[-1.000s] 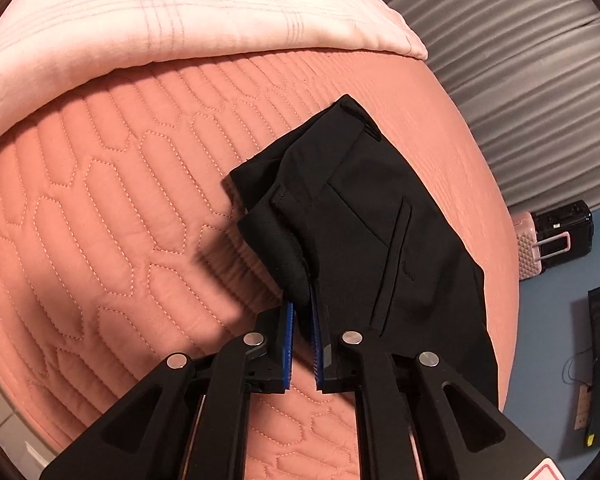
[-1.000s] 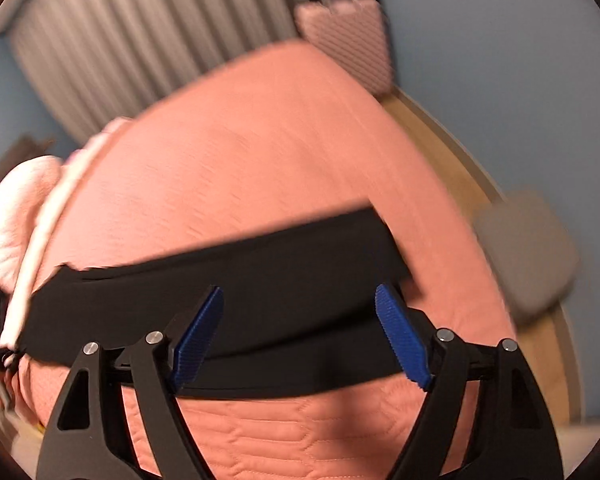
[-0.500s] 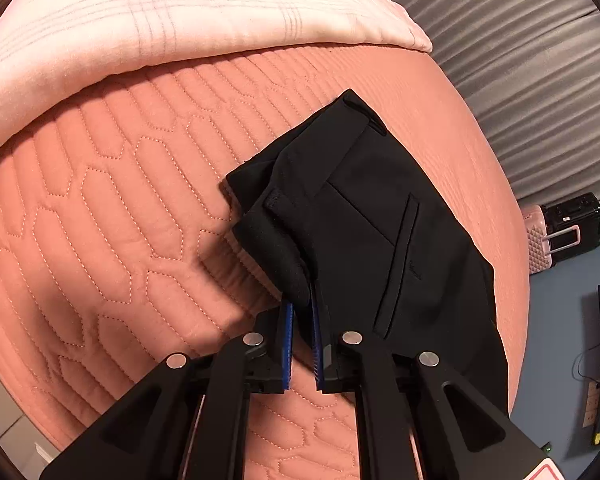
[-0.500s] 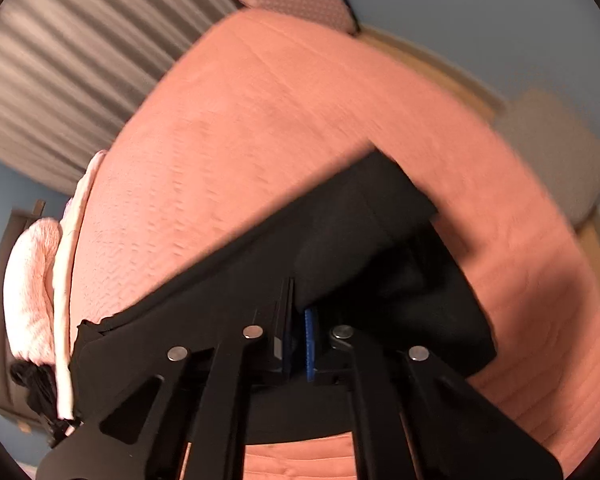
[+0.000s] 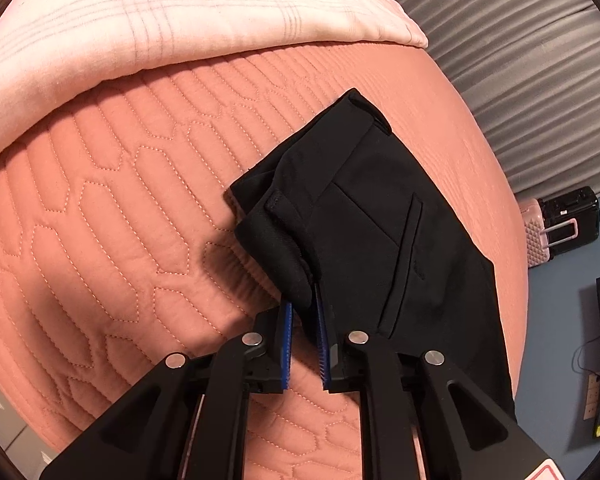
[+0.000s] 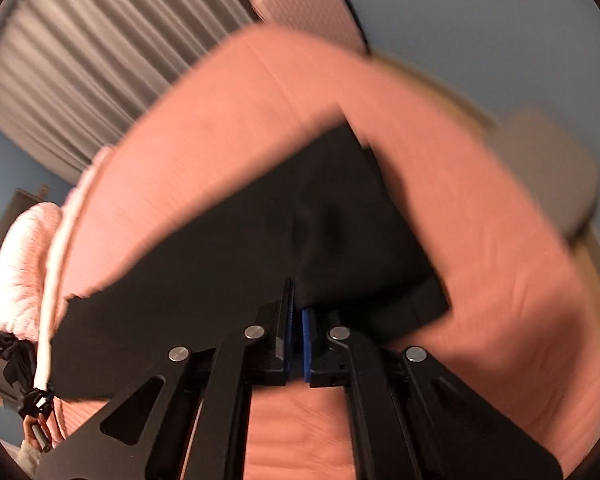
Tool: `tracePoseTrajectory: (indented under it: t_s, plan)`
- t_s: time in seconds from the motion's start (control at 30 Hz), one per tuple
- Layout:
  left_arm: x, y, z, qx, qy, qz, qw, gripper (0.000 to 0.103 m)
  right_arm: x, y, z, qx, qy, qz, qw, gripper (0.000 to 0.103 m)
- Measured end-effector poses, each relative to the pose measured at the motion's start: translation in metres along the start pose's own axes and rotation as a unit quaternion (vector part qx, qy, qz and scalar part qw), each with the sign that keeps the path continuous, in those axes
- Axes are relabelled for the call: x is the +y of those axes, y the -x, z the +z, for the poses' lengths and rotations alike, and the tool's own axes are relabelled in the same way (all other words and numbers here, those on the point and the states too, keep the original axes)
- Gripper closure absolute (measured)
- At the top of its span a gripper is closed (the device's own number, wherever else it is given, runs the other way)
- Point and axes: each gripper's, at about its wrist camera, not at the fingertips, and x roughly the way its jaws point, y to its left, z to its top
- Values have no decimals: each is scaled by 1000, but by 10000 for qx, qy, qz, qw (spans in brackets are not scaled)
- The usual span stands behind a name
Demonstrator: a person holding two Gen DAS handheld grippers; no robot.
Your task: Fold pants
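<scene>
While the black pants lie stretched across the quilted pink bedspread, my worry is the waist end: the left tongs have just been easing apart, with only a bunched corner of waistband between the blue pads, so I judge it could slip out and spoil the fold. The right tongs have just been closing and are now clamped nearly flat on the fabric at the leg end, a thin bite that might also pull free.
</scene>
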Motion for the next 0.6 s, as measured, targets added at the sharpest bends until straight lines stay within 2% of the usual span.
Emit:
tracePoseTrajectory:
  t_s: [0.1,0.13,0.2,0.23,0.27,0.3,0.33,0.4,0.47,0.5,0.57,0.6]
  plan:
    - [-2,1,2,22,-92,25,10000,90,1,4,-3,-99,-65,25,9999,101]
    - [-4,2,2,-5,-159,55,9999,90,6,10,-3,-185,63,-9,9998,101]
    - [-7,4,3,-33,-236,82,9997,90,14,29,-1,-493,206,199,9984,101]
    - [-7,2,3,6,-272,126,9996,90,7,27,-4,-336,231,118,9991,101]
    - [-6,1,2,35,-309,152,9994,88,2,15,-9,120,229,-24,9997,100]
    - [-3,1,0,11,-332,140,9993,87,-1,12,-14,299,212,-41,9993,101]
    - [-1,3,-1,-12,-311,137,9994,84,-5,22,-18,190,138,32,9997,101]
    - [5,14,-9,-103,-308,165,9993,83,3,41,-19,-28,140,-80,9999,96]
    - [10,32,-18,-243,-466,457,9976,84,30,58,-19,-332,690,-271,9967,96]
    - [14,44,-24,-319,-561,649,9958,84,50,64,-18,-466,1141,-450,9914,94]
    - [20,62,-30,-420,-534,937,9933,84,87,60,-10,-441,1948,-873,9760,94]
    - [16,72,-31,-511,-623,1136,9903,84,104,55,-4,-432,2258,-898,9691,94]
